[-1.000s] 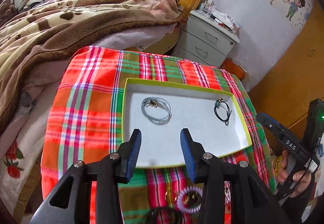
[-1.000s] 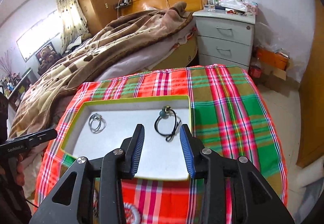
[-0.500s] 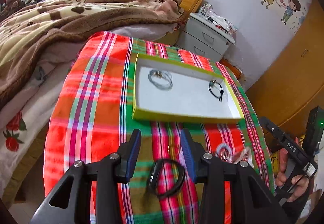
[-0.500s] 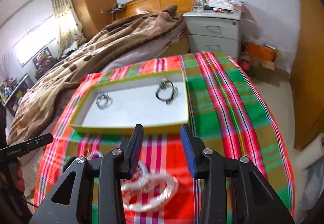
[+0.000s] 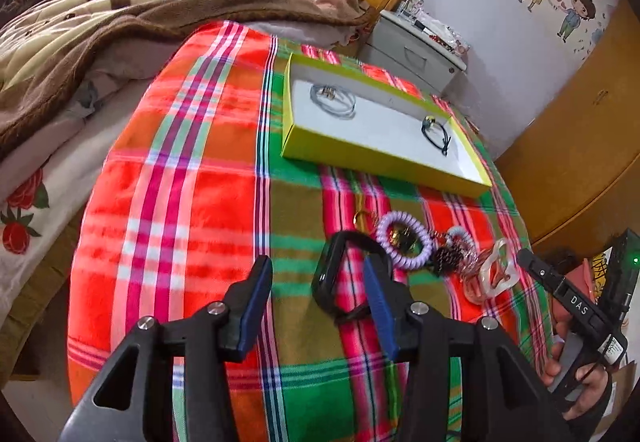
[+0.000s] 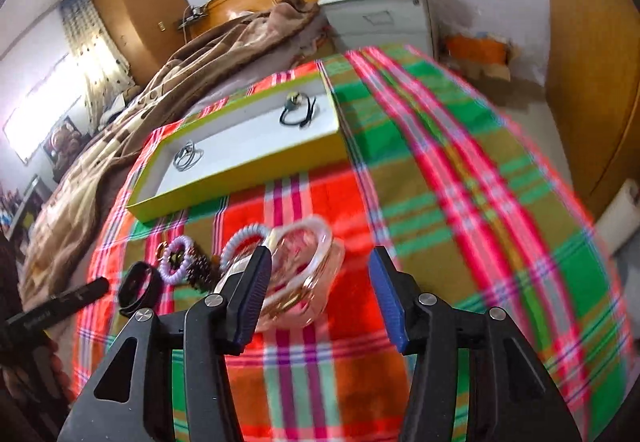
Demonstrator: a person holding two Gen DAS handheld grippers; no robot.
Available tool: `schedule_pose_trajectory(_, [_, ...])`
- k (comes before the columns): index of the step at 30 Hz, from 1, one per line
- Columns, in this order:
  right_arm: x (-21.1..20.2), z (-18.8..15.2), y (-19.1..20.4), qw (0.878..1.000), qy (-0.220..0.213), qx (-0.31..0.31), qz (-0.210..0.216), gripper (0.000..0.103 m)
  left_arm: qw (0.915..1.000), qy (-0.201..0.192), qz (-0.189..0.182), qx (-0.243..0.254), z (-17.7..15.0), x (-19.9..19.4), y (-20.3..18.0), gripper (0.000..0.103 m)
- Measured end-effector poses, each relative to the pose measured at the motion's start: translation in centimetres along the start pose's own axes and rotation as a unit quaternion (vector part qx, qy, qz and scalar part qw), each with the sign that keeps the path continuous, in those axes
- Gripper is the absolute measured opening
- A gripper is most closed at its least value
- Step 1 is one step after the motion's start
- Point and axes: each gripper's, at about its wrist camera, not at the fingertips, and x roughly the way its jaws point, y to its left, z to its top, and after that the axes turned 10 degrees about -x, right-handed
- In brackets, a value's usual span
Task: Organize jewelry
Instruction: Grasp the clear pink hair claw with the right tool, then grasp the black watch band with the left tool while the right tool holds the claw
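Left wrist view: the left gripper (image 5: 318, 296) hangs over a plaid cloth (image 5: 192, 202), its jaws spread wide and just opened further, with nothing pressed between the blue pads. A black band (image 5: 340, 282) lies on the cloth at the inner side of the right pad; whether it touches the pad I cannot tell. Beyond the band sit a purple coil hair tie (image 5: 404, 242), a dark beaded piece (image 5: 450, 260) and a clear pink bracelet (image 5: 494, 276), all on the near side of a yellow-green box (image 5: 380, 156). In the box, a silver chain (image 5: 334, 100) lies toward the left end and a black cord with a bead (image 5: 438, 132) toward the right end. A hand (image 5: 576, 390) grips the other tool at the right edge.

Right wrist view, blurred: the right gripper (image 6: 320, 292) is also spread wide, its jaws just opened further, holding nothing. The clear pink bracelet (image 6: 304, 266) lies on the cloth just ahead of the left pad, near side of the box (image 6: 240, 170). The purple coil (image 6: 178, 258) and black band (image 6: 140, 284) lie left of the bracelet. The chain (image 6: 188, 158) and cord (image 6: 298, 110) rest inside the box.
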Motion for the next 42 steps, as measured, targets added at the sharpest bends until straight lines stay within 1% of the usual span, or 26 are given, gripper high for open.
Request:
schedule_pose_trajectory(2, [0.3, -0.6, 0.2, 1.000, 0.007, 0.008, 0.003, 0.052, 0.9999, 0.009, -0.013, -0.004, -0.4, 0.3, 0.3, 0.049])
schedule_pose_trajectory(4, [0.7, -0.8, 0.8, 1.000, 0.013, 0.008, 0.010, 0.052, 0.9998, 0.014, -0.011, -0.004, -0.6, 0.2, 0.5, 0.049])
schedule_pose_trajectory(9, [1.5, -1.1, 2.3, 0.999, 0.034, -0.009, -0.006, 0.052, 0.9995, 0.020, -0.023, -0.002, -0.9, 0.1, 0.6, 0.049])
schedule_pose_trajectory(11, [1.7, -1.2, 2.4, 0.999, 0.043, -0.016, -0.025, 0.052, 0.9993, 0.024, -0.027, -0.005, -1.1, 0.2, 0.7, 0.049])
schedule_pose_trajectory(15, [1.1, -1.4, 1.7, 0.997, 0.042, -0.024, -0.056, 0.052, 0.9989, 0.033, -0.035, -0.004, -1.4, 0.3, 0.6, 0.049])
schedule_pose_trajectory(20, [0.3, -1.1, 0.8, 0.993, 0.042, -0.055, -0.095, 0.052, 0.9986, 0.040, -0.035, -0.001, -1.4, 0.6, 0.3, 0.049])
schedule_pose_trajectory(22, [0.3, -1.1, 0.8, 0.992, 0.045, -0.071, -0.090, 0.052, 0.9987, 0.044, -0.028, 0.000, -1.6, 0.8, 0.2, 0.049])
schedule_pose_trajectory(24, [0.5, -1.3, 1.0, 0.992, 0.051, -0.082, -0.077, 0.052, 0.9988, 0.044, -0.019, 0.007, -1.7, 0.9, 0.0, 0.049])
schedule_pose_trajectory(26, [0.6, -1.4, 1.2, 0.992, 0.050, -0.093, -0.074, 0.052, 0.9989, 0.044, -0.013, 0.012, -1.7, 1.0, -0.2, 0.049])
schedule_pose_trajectory(27, [0.7, -1.5, 1.3, 0.991, 0.049, -0.099, -0.075, 0.051, 0.9988, 0.044, -0.009, 0.016, -1.8, 1.0, -0.4, 0.049])
schedule_pose_trajectory(28, [0.7, -1.6, 1.4, 0.990, 0.049, -0.105, -0.074, 0.043, 0.9988, 0.045, -0.007, 0.017, -1.8, 1.1, -0.5, 0.049])
schedule_pose_trajectory(29, [0.7, -1.6, 1.4, 0.991, 0.048, -0.107, -0.070, 0.039, 0.9988, 0.045, -0.005, 0.019, -1.8, 1.1, -0.6, 0.049])
schedule_pose_trajectory(30, [0.8, -1.6, 1.3, 0.991, 0.049, -0.107, -0.066, 0.031, 0.9988, 0.044, -0.005, 0.020, -1.8, 1.1, -0.6, 0.049])
schedule_pose_trajectory(31, [0.9, -1.6, 1.3, 0.991, 0.050, -0.108, -0.064, 0.026, 0.9988, 0.045, -0.004, 0.020, -1.8, 1.2, -0.6, 0.049])
schedule_pose_trajectory(32, [1.0, -1.6, 1.2, 0.991, 0.050, -0.109, -0.062, 0.024, 0.9989, 0.044, -0.004, 0.018, -1.7, 1.2, -0.6, 0.049])
schedule_pose_trajectory(33, [1.0, -1.6, 1.1, 0.991, 0.047, -0.109, -0.060, 0.018, 0.9989, 0.043, -0.003, 0.018, -1.7, 1.2, -0.6, 0.049])
schedule_pose_trajectory(34, [1.0, -1.6, 1.0, 0.991, 0.045, -0.109, -0.055, 0.015, 0.9989, 0.043, -0.003, 0.018, -1.7, 1.2, -0.6, 0.049])
schedule_pose_trajectory(37, [0.8, -1.6, 0.8, 0.992, 0.037, -0.110, -0.053, 0.012, 0.9989, 0.042, 0.004, 0.019, -1.8, 1.3, -0.9, 0.049])
schedule_pose_trajectory(42, [0.3, -1.4, -0.2, 0.994, 0.021, -0.100, -0.047, 0.012, 0.9989, 0.032, 0.023, 0.023, -1.8, 1.5, -1.5, 0.049])
